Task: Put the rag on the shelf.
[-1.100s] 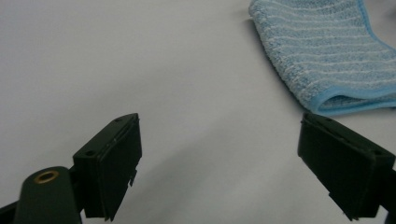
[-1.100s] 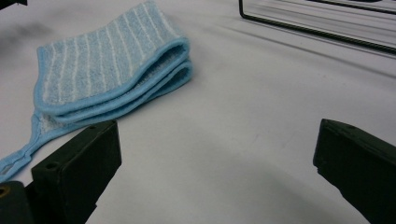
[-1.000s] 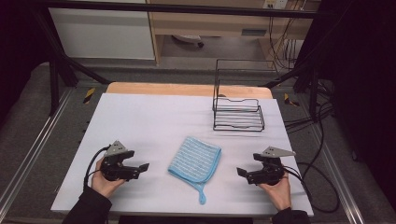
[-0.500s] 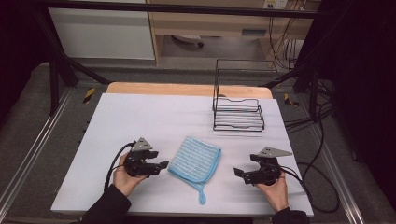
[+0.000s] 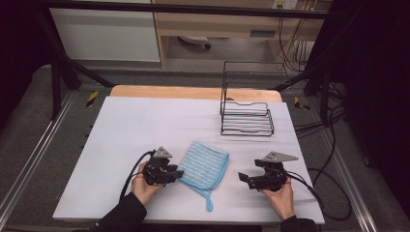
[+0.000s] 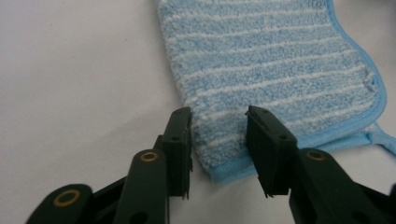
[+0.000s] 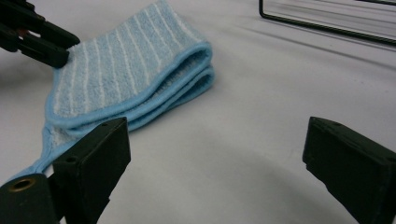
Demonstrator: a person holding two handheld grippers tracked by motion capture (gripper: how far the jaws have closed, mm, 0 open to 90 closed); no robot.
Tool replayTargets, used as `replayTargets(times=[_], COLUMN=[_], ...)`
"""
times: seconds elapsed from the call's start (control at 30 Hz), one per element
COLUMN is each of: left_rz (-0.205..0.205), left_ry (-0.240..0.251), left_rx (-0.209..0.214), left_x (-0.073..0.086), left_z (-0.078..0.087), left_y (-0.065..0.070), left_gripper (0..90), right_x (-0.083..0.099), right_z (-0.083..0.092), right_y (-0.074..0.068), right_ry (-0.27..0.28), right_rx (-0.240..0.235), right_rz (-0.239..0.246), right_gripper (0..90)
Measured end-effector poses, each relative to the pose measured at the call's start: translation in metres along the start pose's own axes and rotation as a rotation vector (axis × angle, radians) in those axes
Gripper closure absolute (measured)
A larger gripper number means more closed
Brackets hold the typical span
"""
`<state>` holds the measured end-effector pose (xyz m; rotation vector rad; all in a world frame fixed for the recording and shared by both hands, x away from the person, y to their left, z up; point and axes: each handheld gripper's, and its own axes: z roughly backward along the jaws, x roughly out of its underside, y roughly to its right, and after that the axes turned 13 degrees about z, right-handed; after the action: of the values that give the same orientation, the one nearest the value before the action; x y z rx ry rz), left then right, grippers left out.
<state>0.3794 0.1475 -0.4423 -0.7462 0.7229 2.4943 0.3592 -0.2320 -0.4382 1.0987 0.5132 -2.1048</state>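
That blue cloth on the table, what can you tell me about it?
The cloth is light blue terry with thin white stripes and a brighter blue bound edge. It lies flat on the white table, folded over into layers, a small hanging loop trailing from its near corner. The left gripper straddles one corner, jaws just closing around it, pads not yet pressing. The right gripper sits apart, open.

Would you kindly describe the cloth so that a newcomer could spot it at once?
On the white table, look at the near edge between the two hands. The cloth lies folded there, in front of the wire rack: light blue with white stripes, and a loop trailing from its near corner.
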Motion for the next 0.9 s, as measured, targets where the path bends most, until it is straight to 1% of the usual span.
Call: replayTargets(times=[0.03, 0.13, 0.2, 0.27, 0.33, 0.37, 0.5, 0.53, 0.6, 0.63, 0.73, 0.77, 0.87, 0.9], left_rz=[0.005, 0.016, 0.022, 0.033, 0.044, 0.044, 0.046, 0.048, 0.048, 0.056, 0.058, 0.058, 0.064, 0.061], left_ry=[-0.004, -0.010, -0.018, -0.022, -0.028, -0.028, -0.033, -0.034, -0.035, -0.034, -0.038, -0.038, -0.034, -0.032], left_rx=[0.005, 0.010, 0.011, 0.011, 0.009, 0.009, -0.002, -0.003, -0.004, 0.002, 0.013, 0.013, 0.025, 0.023], left_x=[0.000, 0.001, 0.000, 0.000, 0.000, 0.000, 0.000, 0.000, 0.002, 0.004, 0.012, 0.012, 0.019, 0.021], left_z=[0.000, -0.001, -0.002, -0.002, -0.002, -0.002, 0.000, 0.001, 0.003, 0.004, 0.011, 0.011, 0.016, 0.017], left_y=[0.000, 0.000, 0.001, 0.002, 0.002, 0.002, 0.005, 0.006, 0.008, 0.008, 0.011, 0.011, 0.014, 0.015], left_gripper=[66.0, 68.5, 72.2, 73.1, 76.6, 77.9, 80.9, 81.2, 81.4, 81.5, 81.6, 81.6, 81.6, 81.5], right_x=[-0.003, -0.005, -0.011, -0.013, -0.020, -0.022, -0.026, -0.026, -0.025, -0.025, -0.023, -0.022, -0.020, -0.019], right_z=[-0.002, -0.005, -0.010, -0.012, -0.021, -0.023, -0.030, -0.029, -0.028, -0.027, -0.023, -0.022, -0.020, -0.017], right_y=[-0.002, -0.004, -0.006, -0.007, -0.009, -0.009, -0.013, -0.013, -0.014, -0.014, -0.015, -0.016, -0.015, -0.014], right_ry=[0.006, 0.014, 0.021, 0.021, 0.022, 0.020, 0.017, 0.014, 0.009, 0.008, 0.006, 0.004, 0.004, 0.004], right_rx=[-0.002, -0.005, -0.006, -0.003, 0.002, 0.000, -0.010, -0.014, -0.008, -0.007, -0.012, -0.013, -0.009, -0.013], right_rz=[-0.001, -0.006, -0.008, -0.013, -0.018, -0.022, -0.013, -0.019, -0.013, -0.014, -0.013, -0.015, -0.012, -0.022], right_gripper=[11.7, 13.2, 16.1, 17.0, 19.5, 20.1, 21.5, 20.9, 18.9, 17.7, 16.6, 15.8, 14.3, 12.9])
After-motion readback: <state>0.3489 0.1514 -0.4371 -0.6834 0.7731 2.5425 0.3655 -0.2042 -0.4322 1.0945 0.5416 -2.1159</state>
